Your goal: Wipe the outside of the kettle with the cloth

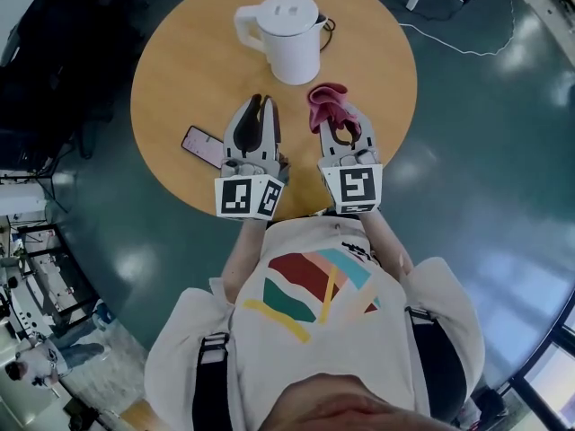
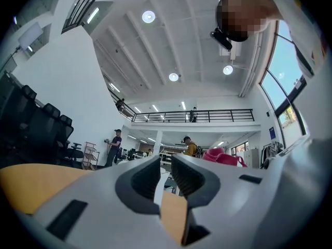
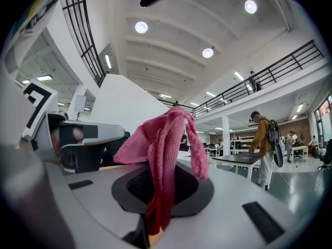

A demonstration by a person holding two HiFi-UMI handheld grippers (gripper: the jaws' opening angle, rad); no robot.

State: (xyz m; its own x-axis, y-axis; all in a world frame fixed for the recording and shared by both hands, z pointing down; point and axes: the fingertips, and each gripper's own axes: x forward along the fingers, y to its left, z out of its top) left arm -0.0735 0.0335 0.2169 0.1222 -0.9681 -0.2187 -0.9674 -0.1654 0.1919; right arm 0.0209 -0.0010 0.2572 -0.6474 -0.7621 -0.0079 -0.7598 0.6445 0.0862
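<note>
Gripping pink cloth (image 1: 329, 100) in right gripper (image 1: 344, 126); left gripper (image 1: 262, 108) jaws slightly apart, empty.

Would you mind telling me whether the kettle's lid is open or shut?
Shut: in the head view the lid lies flat on top of the upright white kettle.

Head steeply overhead; all views share cloth (image 1: 328, 101).
</note>
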